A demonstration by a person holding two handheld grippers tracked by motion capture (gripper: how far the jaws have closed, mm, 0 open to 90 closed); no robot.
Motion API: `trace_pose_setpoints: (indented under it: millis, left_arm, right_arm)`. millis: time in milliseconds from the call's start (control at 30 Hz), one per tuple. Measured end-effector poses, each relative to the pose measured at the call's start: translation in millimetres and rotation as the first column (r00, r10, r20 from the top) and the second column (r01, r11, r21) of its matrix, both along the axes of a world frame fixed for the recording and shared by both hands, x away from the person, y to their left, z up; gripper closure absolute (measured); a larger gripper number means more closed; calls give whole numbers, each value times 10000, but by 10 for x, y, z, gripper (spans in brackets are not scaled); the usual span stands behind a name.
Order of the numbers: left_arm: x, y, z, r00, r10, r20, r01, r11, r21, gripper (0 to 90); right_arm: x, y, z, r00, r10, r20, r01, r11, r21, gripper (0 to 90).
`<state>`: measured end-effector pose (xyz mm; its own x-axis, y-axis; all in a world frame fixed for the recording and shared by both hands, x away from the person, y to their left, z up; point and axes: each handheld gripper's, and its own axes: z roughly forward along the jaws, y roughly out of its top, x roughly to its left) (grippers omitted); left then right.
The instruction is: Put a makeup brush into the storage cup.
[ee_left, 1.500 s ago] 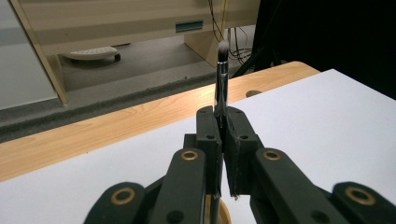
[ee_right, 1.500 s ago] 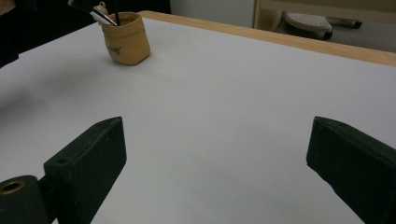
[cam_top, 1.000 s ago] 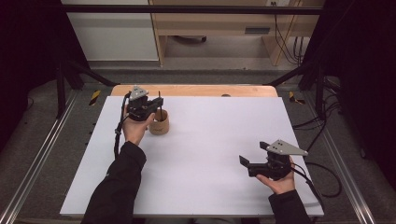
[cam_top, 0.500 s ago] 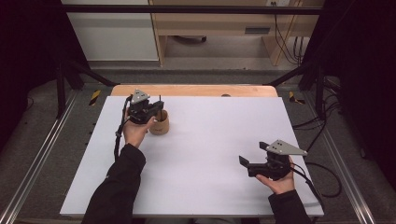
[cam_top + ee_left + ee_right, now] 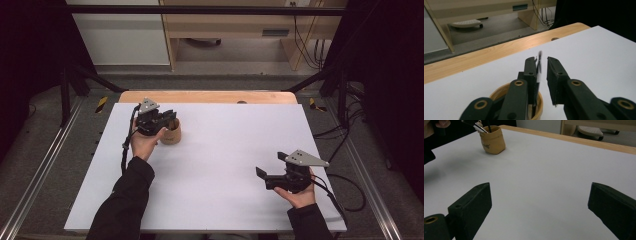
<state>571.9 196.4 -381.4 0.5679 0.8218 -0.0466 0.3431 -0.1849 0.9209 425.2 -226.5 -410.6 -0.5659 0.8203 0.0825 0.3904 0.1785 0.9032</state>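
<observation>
Now left gripper (image 5: 543, 75) jaws just parting beside pen (image 5: 539, 67) over cup (image 5: 171, 133) — right gripper (image 5: 539, 207) wide apart.

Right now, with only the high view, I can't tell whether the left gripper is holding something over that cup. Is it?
Observer: In the left gripper view, the left gripper has its jaws slightly apart. They have just been opening. A thin black stick stands between them, against one pad.
Operator: Where does it lead?
Observer: Down into the tan cup.
Operator: And the right gripper?
Observer: The right gripper is wide open over the bare white table.
</observation>
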Motion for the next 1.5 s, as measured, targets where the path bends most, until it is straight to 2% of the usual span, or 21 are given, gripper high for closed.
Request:
trace_pose_setpoints:
  millis: [100,200,300,467,533,833,1000,1100,1367,1500]
  left_arm:
    - [-91,40,69,9997,-117,237,123,9996,-249,717]
    - [-132,66,112,9993,-106,351,116,9995,-281,683]
    - [-218,127,182,9985,-148,530,179,9982,-577,632]
    - [-307,169,227,9977,-281,624,330,9964,-776,567]
    - [-369,193,248,9973,-372,626,426,9954,-864,514]
    - [-545,237,278,9955,-678,657,741,9925,-973,389]
    - [-691,262,303,9927,-965,725,1019,9920,-746,323]
    - [-759,263,312,9915,-1099,704,1152,9904,-764,270]
    - [-913,250,286,9882,-1354,721,1396,9885,-574,202]
    - [-975,269,237,9882,-1400,618,1442,9871,-699,175]
  right_arm:
    - [-1,-3,4,10000,-14,0,14,10000,26,56]
    - [-2,-4,7,10000,-18,12,18,10000,36,56]
    - [-5,-7,14,10000,-34,55,33,10000,70,56]
    - [-7,-14,21,10000,-47,78,47,9999,120,55]
    - [-8,-15,25,9999,-74,96,73,9999,123,54]
    - [-9,-33,35,9998,-107,191,105,9999,109,49]
    - [-12,-37,42,9997,-172,178,169,9997,163,49]
    - [-12,-41,45,9997,-176,181,173,9997,177,49]
    - [-13,-43,48,9996,-175,209,171,9997,167,48]
    - [-16,-47,51,9996,-163,234,159,9997,165,49]
